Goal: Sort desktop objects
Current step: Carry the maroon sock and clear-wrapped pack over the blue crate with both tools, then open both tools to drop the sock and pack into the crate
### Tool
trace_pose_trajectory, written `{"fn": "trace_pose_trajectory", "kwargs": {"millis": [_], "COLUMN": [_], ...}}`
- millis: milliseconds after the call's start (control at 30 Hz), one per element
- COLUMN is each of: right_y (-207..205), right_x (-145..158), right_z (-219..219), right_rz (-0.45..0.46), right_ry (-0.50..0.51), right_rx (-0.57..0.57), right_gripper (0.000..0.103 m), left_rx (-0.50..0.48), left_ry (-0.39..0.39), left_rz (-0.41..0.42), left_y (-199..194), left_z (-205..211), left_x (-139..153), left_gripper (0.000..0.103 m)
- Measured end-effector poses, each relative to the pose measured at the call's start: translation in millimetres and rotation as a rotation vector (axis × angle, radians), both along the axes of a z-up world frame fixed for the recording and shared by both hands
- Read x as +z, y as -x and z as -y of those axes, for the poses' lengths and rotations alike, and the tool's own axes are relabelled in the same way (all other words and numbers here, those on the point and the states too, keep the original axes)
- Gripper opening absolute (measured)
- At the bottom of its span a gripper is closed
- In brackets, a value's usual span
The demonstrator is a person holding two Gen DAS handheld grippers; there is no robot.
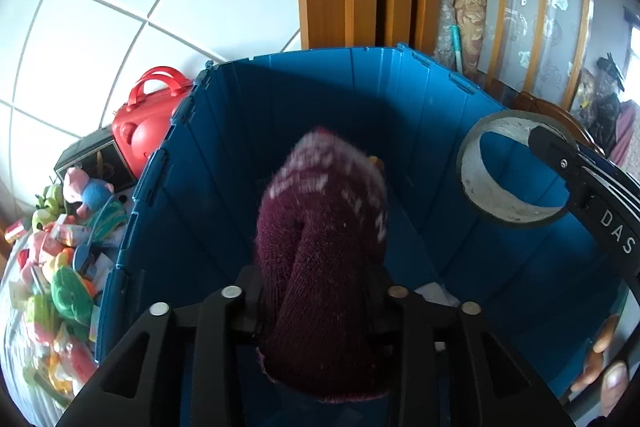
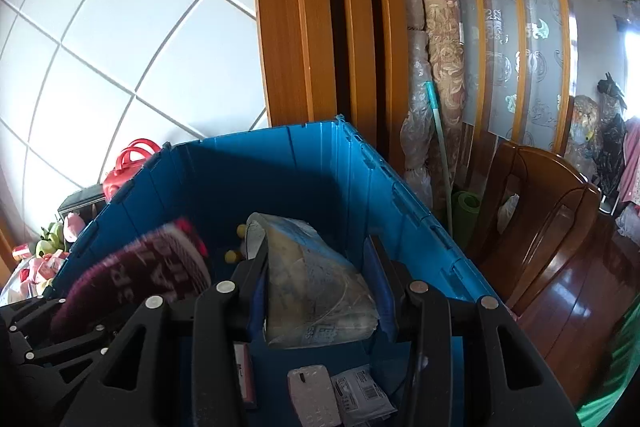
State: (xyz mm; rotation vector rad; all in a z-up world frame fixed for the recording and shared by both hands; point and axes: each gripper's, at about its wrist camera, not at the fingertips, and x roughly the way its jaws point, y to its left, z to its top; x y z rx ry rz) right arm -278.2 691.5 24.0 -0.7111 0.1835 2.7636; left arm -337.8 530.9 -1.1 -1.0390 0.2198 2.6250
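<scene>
A white tiled wall and an orange wooden door frame stand behind the scene, with a rolled patterned rug leaning in the corner and a dark wooden chair to the right.

An open blue plastic crate fills the middle of both views. In the right wrist view its floor holds a small white packet, a labelled pouch just beside it, and two small yellow balls near the far wall. Outside the crate, on its left, sit a red plastic case with handles and a heap of plush toys.

The left gripper is clamped on a maroon knitted sock with pale lettering; the sock stands up between the fingers over the crate's interior. Its toe end looks blurred.

The right gripper holds a roll of tape between its blue-padded fingers, above the crate floor. In the left wrist view the same roll of tape appears as a ring with a whitish inner core, pinched through its wall by the black fingers and hanging over the right side of the crate. The sock and the tape are near each other but apart.
</scene>
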Motion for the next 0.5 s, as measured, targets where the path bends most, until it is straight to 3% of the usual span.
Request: {"fn": "trace_pose_trajectory", "kwargs": {"millis": [100,167,267,400,500], "right_y": [7,10,11,15,16], "right_x": [-2,-4,-7,-9,-10], "right_z": [1,2,2,0,0], "right_rz": [0.04,0.059,0.072,0.097,0.11], "right_ry": [-0.005,-0.007,-0.01,0.001,0.002], "right_rx": [-0.005,-0.004,-0.012,-0.023,-0.023], "right_gripper": [0.043,0.044,0.046,0.056,0.056], "left_rx": [-0.011,-0.015,-0.013,-0.006,-0.004], "left_ry": [0.007,0.02,0.031,0.03,0.031], "left_rz": [-0.037,-0.058,-0.061,-0.054,-0.054], "left_y": [-6,-8,-7,-5,-5], "left_z": [-1,-1,-3,-2,-2], "left_x": [1,-1,-1,0,1], "left_gripper": [0.07,0.074,0.074,0.074,0.074]}}
